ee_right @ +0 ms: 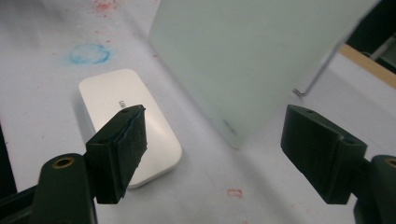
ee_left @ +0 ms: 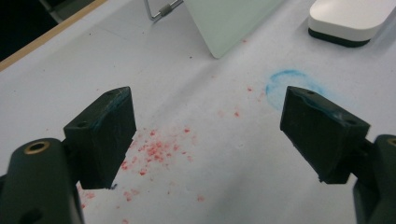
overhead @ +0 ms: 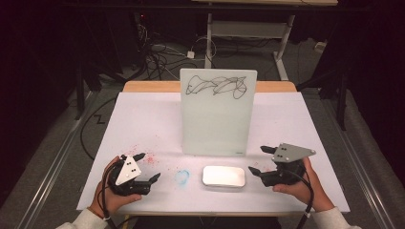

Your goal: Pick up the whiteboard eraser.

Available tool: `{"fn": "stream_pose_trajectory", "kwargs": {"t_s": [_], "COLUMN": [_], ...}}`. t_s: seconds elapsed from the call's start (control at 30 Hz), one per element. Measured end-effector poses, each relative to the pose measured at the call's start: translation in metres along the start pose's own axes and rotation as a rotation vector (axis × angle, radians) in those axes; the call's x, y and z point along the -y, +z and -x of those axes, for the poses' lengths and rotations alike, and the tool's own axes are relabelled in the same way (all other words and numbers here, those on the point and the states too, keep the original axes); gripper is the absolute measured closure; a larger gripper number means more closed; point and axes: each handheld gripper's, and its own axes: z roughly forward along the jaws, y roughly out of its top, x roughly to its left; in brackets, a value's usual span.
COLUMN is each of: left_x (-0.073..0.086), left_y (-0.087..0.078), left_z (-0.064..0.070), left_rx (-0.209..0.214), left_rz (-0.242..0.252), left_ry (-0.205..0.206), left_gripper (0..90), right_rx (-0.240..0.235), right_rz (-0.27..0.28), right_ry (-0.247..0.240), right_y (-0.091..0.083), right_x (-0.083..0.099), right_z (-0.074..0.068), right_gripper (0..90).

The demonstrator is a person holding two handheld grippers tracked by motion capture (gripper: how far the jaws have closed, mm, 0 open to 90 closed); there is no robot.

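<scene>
A frosted glass board (overhead: 217,112) stands upright on a wire stand at the table's middle, with black scribbles (overhead: 217,87) near its top. In front of it lies a white eraser block (overhead: 223,176) with a dark underside (ee_left: 337,39). My left gripper (overhead: 149,168) is held open at the front left, over red specks (ee_left: 154,151). At the front right my right gripper (overhead: 260,159) is open too, just right of the eraser (ee_right: 128,119) and near the board's lower corner (ee_right: 243,70). Nothing sits between either pair of jaws.
White paper (overhead: 143,119) covers the table, stained with a blue ring (overhead: 182,176) left of the eraser and red specks (overhead: 148,157). The wooden table edge (overhead: 148,86) shows at the back. Cables and a desk frame (overhead: 210,36) are on the floor beyond.
</scene>
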Motion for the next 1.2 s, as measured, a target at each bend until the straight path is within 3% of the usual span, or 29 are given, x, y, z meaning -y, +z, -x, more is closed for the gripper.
{"fn": "stream_pose_trajectory", "kwargs": {"t_s": [0.3, 0.5, 0.57, 0.87, 1.2], "left_x": [0.005, 0.006, 0.007, 0.007, 0.007], "left_y": [0.001, 0.000, 0.000, 0.000, 0.003], "left_z": [0.003, 0.004, 0.004, 0.006, 0.008], "left_rx": [0.006, 0.008, 0.011, 0.036, 0.043], "left_rz": [-0.031, -0.038, -0.043, -0.036, -0.054], "left_ry": [0.004, 0.006, 0.008, 0.028, 0.037], "left_gripper": [17.7, 17.6, 17.6, 17.6, 17.6], "right_rx": [-0.185, -0.256, -0.260, -0.325, -0.343], "right_rz": [-0.161, -0.281, -0.311, -0.363, -0.365], "right_ry": [-0.125, -0.199, -0.219, -0.204, -0.223], "right_y": [0.045, 0.076, 0.083, 0.106, 0.110], "right_x": [-0.021, -0.024, -0.026, -0.022, -0.023], "right_z": [-0.019, -0.033, -0.035, -0.030, -0.032], "right_gripper": [23.2, 23.1, 23.0, 24.1, 26.6]}}
